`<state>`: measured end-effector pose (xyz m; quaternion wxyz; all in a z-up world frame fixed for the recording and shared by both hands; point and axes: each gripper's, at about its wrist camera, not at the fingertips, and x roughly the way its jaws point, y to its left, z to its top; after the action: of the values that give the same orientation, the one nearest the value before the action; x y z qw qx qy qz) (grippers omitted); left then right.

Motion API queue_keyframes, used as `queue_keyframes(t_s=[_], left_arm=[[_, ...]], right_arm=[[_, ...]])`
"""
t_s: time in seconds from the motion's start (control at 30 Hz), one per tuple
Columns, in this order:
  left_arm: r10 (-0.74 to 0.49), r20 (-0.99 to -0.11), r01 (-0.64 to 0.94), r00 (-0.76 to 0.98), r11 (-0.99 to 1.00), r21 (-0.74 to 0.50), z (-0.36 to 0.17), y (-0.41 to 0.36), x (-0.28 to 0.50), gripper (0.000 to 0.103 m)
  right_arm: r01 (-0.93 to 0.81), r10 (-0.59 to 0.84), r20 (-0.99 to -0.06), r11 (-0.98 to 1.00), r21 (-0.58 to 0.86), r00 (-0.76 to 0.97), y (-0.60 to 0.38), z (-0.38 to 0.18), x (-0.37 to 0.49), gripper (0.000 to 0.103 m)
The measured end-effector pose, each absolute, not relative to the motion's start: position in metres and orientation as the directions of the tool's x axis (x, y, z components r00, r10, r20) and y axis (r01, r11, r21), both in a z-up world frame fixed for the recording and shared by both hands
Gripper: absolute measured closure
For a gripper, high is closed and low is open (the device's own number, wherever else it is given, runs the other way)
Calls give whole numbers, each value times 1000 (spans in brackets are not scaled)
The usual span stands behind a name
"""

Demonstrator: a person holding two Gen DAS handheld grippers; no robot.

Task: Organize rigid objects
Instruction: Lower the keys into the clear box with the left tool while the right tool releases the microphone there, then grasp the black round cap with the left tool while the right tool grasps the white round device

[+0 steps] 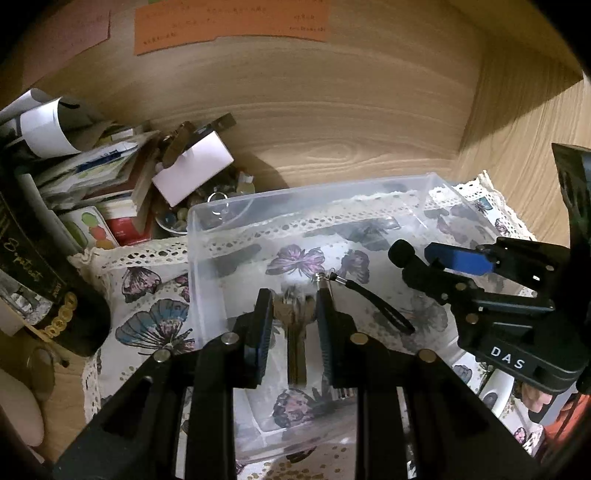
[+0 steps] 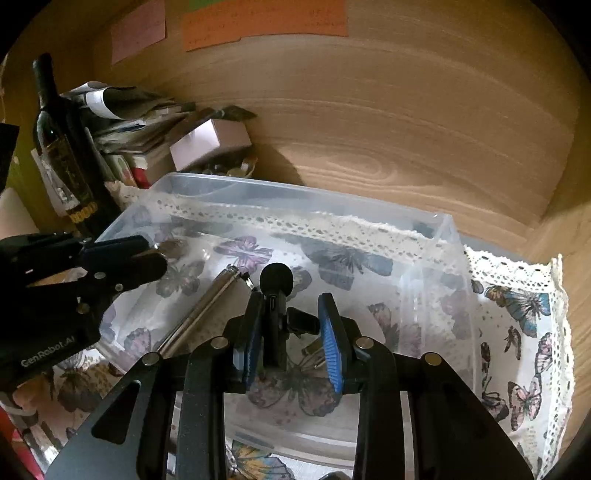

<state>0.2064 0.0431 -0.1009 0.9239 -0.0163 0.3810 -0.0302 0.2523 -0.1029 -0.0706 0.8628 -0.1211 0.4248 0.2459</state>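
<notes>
Left gripper (image 1: 293, 314) clamped on key (image 1: 296, 332), over clear plastic bin (image 2: 314, 201); right gripper (image 2: 291, 328) holds clip-on microphone (image 2: 275, 317) against one pad only, over same bin

Risks:
- microphone slips from lopsided grip
- grippers near, may collide
- metal pen (image 2: 201, 312) in bin gets struck by dropped key

Left wrist view: sitting close above the clear plastic bin (image 1: 295, 206), facing forward and down along its own fingers toward the wooden back panel (image 1: 314, 110); the other gripper is showing at right of the frame.

Right wrist view: likewise looking down into the bin (image 2: 295, 199) from close range, the other gripper entering at left.

Both are sharing the bin, butterfly cloth (image 1: 147, 295), panel, orange note (image 2: 266, 22) and clutter pile (image 1: 92, 177).
</notes>
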Motion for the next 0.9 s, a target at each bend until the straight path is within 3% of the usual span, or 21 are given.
queue_keyframes(t_s=[0.2,0.27,0.33,0.4,0.63,0.73,0.9], left_arm=[[-69,-703,30,708,997,-68,-94,45,200,77],[-64,-694,26,717,998,-64,-88,45,193,68],[-62,-678,24,732,998,-65,-82,46,183,48],[-59,-661,20,748,998,-66,-76,46,172,39],[-47,-641,10,766,998,-62,-70,45,130,16],[-43,-633,9,773,998,-57,-73,41,112,11],[-54,-654,30,755,998,-48,-86,30,88,11]], right_arm=[[-516,340,-770,857,17,540,-111,-59,247,63],[-515,346,-759,857,17,552,-113,-52,243,61],[-515,354,-741,857,13,570,-117,-43,236,57],[-519,363,-723,855,7,588,-122,-35,226,51],[-527,365,-695,849,-25,620,-139,-23,191,45],[-513,352,-703,858,-21,617,-151,-25,180,45],[-530,366,-737,848,12,568,-162,-39,159,40]])
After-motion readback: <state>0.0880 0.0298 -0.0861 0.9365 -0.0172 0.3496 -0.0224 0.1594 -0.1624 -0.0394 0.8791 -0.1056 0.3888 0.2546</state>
